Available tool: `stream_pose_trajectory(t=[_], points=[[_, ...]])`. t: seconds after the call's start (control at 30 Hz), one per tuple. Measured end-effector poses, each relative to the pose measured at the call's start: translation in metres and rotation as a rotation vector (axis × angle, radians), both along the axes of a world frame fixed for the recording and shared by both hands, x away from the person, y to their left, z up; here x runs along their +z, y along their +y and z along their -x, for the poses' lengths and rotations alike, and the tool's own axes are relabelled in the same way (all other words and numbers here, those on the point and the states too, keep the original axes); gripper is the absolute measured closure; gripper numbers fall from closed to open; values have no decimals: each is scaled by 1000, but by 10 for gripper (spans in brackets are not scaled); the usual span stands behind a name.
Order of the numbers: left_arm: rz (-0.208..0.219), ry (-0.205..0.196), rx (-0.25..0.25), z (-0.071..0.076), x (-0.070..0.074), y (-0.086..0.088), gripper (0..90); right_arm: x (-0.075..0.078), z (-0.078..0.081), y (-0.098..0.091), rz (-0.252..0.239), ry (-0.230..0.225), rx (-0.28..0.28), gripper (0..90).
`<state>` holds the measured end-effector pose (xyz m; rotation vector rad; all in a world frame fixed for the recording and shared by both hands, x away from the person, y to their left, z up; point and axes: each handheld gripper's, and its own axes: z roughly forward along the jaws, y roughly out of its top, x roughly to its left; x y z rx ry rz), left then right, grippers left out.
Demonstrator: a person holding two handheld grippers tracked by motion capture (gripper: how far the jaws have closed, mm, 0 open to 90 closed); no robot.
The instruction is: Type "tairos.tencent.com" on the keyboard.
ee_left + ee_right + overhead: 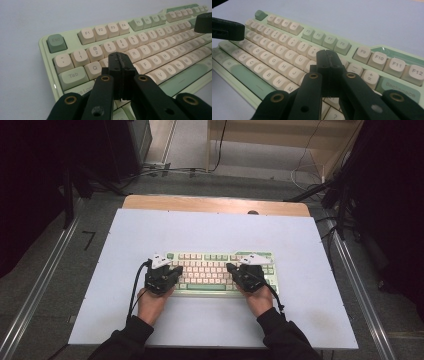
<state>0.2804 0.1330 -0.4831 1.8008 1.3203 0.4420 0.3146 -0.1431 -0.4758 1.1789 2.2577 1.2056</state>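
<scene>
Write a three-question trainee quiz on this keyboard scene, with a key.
1. True or false: both grippers have their jaws closed together.
2. Which end of the keyboard does the left gripper hover over: A) Esc and Tab end, B) Backspace end, C) off the keyboard?
3. What colour is the Esc key?

Key: 1 true, the right gripper too; 2 A; 3 green.

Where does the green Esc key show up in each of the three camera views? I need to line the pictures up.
High view: Esc key at the keyboard's far left corner, beside the left gripper.
Left gripper view: Esc key at upper left, above Tab.
Right gripper view: Esc key at top left, far end of the keyboard.
Shared landmark: the long green space bar.
</scene>
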Motion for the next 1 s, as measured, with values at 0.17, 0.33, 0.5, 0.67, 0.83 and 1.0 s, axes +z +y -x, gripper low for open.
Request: stream_pose_trajectory(t=[0.17,0.33,0.5,0.67,0.83,1.0], points=[[4,0,3,-1,0,1,900,-3,-3,8,8,9,7,872],[2,-1,2,-1,0,1,900,-5,-6,14,14,19,7,872],[6,-2,7,-1,0,1,900,-6,-7,19,18,22,14,872],[7,-1,7,-1,0,2,900,-8,-9,23,42,25,15,872],[8,1,7,-2,0,2,900,-10,-10,25,49,29,22,872],[8,3,6,-2,0,1,900,-12,-11,29,67,37,21,872]])
